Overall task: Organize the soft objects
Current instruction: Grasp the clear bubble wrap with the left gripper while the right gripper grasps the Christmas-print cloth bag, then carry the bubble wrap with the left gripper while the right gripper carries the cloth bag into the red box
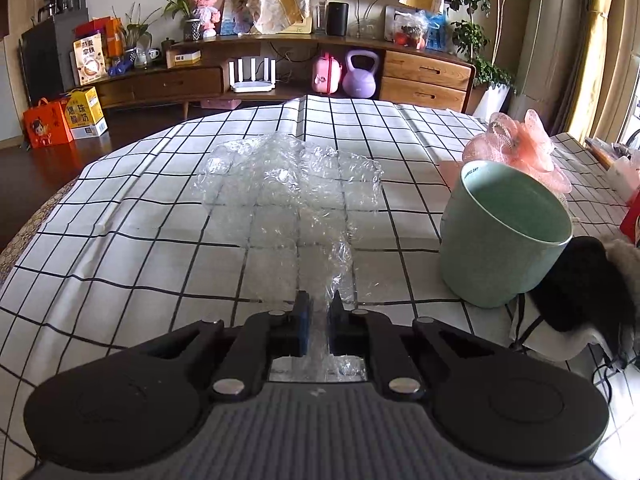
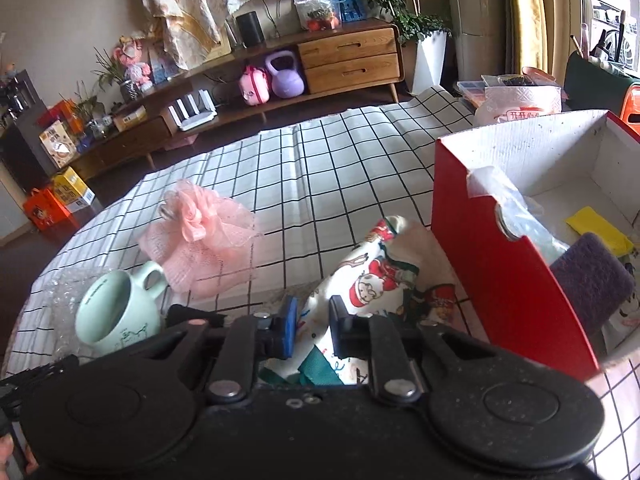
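The printed cloth (image 2: 372, 276) is clamped in the jaws of the right gripper (image 2: 313, 328); the red box (image 2: 504, 264) stands just to its right, nearer this hand. The bubble wrap (image 1: 292, 196), stretched away across the worktop (image 1: 120, 240), is pinched by the left gripper (image 1: 320, 312).

Long wooden sideboard (image 1: 320, 68) against pale wall; dark wood floor (image 1: 52, 160); daylight through yellow curtain (image 1: 596, 40).

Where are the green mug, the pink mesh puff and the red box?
green mug (image 1: 496, 256), left wrist view, outer wall.
pink mesh puff (image 2: 204, 236), right wrist view, its middle.
red box (image 2: 500, 280), right wrist view, near red side.
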Demonstrator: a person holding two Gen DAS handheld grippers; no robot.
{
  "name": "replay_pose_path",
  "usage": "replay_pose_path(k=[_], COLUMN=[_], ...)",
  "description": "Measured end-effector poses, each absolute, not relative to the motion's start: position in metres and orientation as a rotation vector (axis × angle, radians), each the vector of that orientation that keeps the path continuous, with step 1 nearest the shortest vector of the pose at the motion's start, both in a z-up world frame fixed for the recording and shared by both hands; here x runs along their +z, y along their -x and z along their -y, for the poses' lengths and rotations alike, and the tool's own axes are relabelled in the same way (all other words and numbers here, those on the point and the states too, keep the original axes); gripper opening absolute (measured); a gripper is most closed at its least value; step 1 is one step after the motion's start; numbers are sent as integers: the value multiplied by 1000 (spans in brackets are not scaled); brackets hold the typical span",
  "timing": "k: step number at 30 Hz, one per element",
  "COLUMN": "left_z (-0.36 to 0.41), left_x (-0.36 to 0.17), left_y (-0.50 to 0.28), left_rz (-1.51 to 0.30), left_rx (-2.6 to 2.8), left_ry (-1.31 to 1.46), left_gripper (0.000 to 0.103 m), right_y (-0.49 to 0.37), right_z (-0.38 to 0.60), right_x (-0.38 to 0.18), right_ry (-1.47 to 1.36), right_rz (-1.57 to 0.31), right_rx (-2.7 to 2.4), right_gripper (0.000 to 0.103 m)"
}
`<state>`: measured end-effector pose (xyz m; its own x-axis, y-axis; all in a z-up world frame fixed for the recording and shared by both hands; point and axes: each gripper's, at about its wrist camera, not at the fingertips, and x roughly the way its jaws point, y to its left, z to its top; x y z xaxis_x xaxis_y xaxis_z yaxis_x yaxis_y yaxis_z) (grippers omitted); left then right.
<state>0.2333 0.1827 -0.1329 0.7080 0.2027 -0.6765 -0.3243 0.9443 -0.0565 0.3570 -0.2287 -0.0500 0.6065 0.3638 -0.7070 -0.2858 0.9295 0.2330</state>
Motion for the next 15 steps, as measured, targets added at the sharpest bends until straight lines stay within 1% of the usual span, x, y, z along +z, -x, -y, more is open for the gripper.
replay_pose_path(k=[7, 15], left_z=[-184, -173], left_x=[-119, -97], left_y=[-217, -193], left_rz=[-715, -676], left_rx=[281, 248], left_ry=[227, 236], left_gripper=[8, 8], right_y=[-324, -293], right_z=[250, 271], right_x=[-32, -17], right_ry=[-121, -131], right_rz=[-799, -770], right_rx=[441, 472], right_gripper=[8, 7])
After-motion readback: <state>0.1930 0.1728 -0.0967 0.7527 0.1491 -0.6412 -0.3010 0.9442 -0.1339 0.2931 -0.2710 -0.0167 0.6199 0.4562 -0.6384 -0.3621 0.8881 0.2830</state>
